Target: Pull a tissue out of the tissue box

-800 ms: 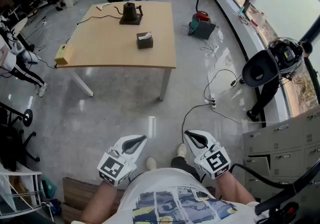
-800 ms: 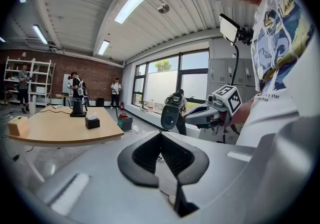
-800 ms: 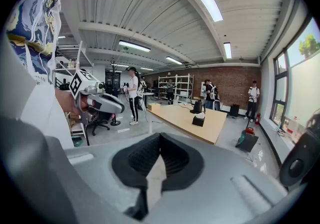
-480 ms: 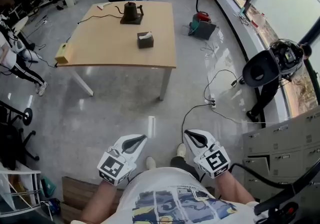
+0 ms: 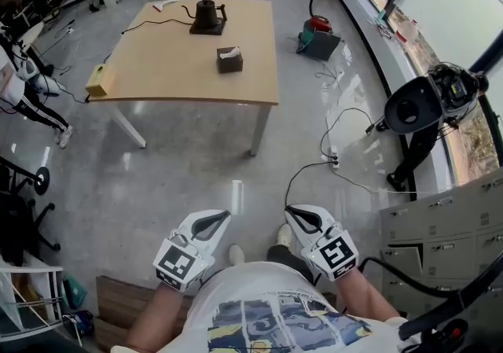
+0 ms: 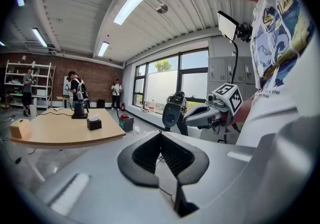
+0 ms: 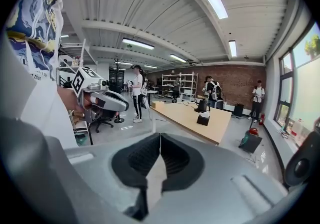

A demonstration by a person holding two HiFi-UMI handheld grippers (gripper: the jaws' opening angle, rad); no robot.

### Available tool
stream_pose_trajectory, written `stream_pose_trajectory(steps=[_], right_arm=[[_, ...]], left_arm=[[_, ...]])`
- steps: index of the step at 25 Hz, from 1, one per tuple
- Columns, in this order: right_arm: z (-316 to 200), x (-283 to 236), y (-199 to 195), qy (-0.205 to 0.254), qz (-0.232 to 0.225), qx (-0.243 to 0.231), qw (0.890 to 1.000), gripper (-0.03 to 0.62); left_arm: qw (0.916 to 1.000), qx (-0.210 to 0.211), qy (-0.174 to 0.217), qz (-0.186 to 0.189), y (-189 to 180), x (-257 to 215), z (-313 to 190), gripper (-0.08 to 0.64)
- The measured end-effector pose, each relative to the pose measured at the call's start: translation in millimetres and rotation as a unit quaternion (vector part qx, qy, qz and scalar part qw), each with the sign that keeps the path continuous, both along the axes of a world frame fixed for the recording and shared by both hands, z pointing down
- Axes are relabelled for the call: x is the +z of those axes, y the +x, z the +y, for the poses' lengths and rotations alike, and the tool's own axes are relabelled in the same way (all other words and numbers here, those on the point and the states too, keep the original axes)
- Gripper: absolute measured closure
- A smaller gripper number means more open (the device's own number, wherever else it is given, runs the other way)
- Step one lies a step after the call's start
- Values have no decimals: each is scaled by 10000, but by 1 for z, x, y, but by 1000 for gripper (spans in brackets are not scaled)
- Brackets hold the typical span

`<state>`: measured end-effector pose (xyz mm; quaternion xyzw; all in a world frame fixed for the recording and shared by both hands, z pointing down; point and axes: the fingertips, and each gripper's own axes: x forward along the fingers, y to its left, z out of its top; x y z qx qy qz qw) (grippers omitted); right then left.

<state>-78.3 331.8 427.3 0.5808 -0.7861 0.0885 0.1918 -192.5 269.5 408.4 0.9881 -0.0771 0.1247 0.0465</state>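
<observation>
A dark tissue box (image 5: 229, 59) with a white tissue sticking out of its top stands on the light wooden table (image 5: 157, 68), far ahead across the floor. It also shows small in the left gripper view (image 6: 93, 123) and the right gripper view (image 7: 203, 119). My left gripper (image 5: 226, 215) and right gripper (image 5: 289, 209) are held low, close to the person's body, several steps from the table. Both are shut with nothing between the pads; the left gripper (image 6: 160, 133) and the right gripper (image 7: 160, 136) each show their tips touching.
A black kettle (image 5: 207, 16) on a base and a yellow box (image 5: 97, 80) also sit on the table. Cables (image 5: 334, 159) trail over the grey floor; a red machine (image 5: 317, 35), a black device on a stand (image 5: 420, 108) and grey lockers (image 5: 448, 222) line the right. People stand beyond the table.
</observation>
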Motion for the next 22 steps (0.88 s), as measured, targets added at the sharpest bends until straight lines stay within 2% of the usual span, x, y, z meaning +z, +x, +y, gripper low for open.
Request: stream_pose_trajectory(steps=[10, 18, 22], right_arm=[[-22, 0, -1, -52, -44, -257, 9996, 578], [-81, 3, 41, 28, -266, -585, 9979, 577], [-120, 0, 74, 103, -313, -824, 9961, 577]], left_arm=[[9999, -123, 76, -31, 11, 5, -20, 548], [9990, -393, 108, -191, 53, 8, -65, 545], [9980, -537, 92, -307, 90, 3, -98, 545]])
